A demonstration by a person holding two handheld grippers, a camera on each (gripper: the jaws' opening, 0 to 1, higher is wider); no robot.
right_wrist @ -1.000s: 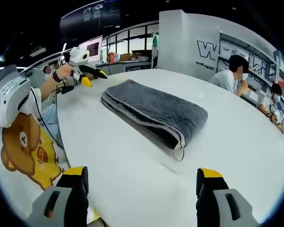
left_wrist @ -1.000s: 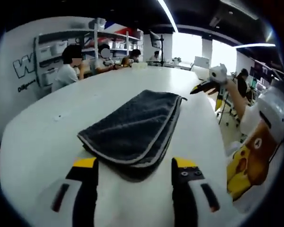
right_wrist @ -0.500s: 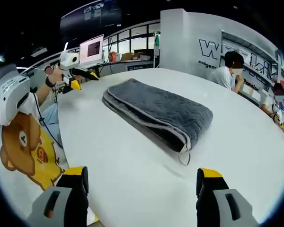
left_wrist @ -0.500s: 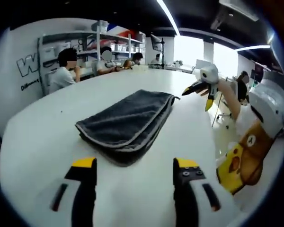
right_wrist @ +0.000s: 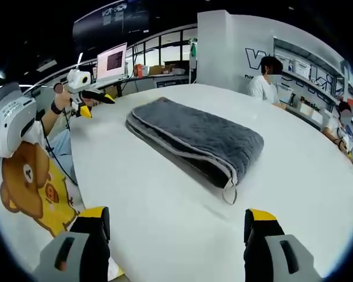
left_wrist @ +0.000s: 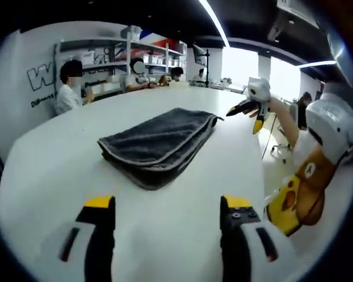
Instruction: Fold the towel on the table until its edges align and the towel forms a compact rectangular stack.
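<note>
- Grippers are both hovering over the white table point(left_wrist: 41, 176), well away from the towel point(left_wrist: 156, 144).
- The left gripper point(left_wrist: 165, 220) is showing its jaws wide apart, holding nothing; in the right gripper view it point(right_wrist: 97, 100) is far off, and its jaws are too small to make out.
- The right gripper point(right_wrist: 172, 230) is also spread wide and holding nothing.
- The grey towel point(right_wrist: 194, 141) is lying folded in the middle of the table, with a small loop sticking out at one corner.
- The person's hand on each gripper is hard to see.
</note>
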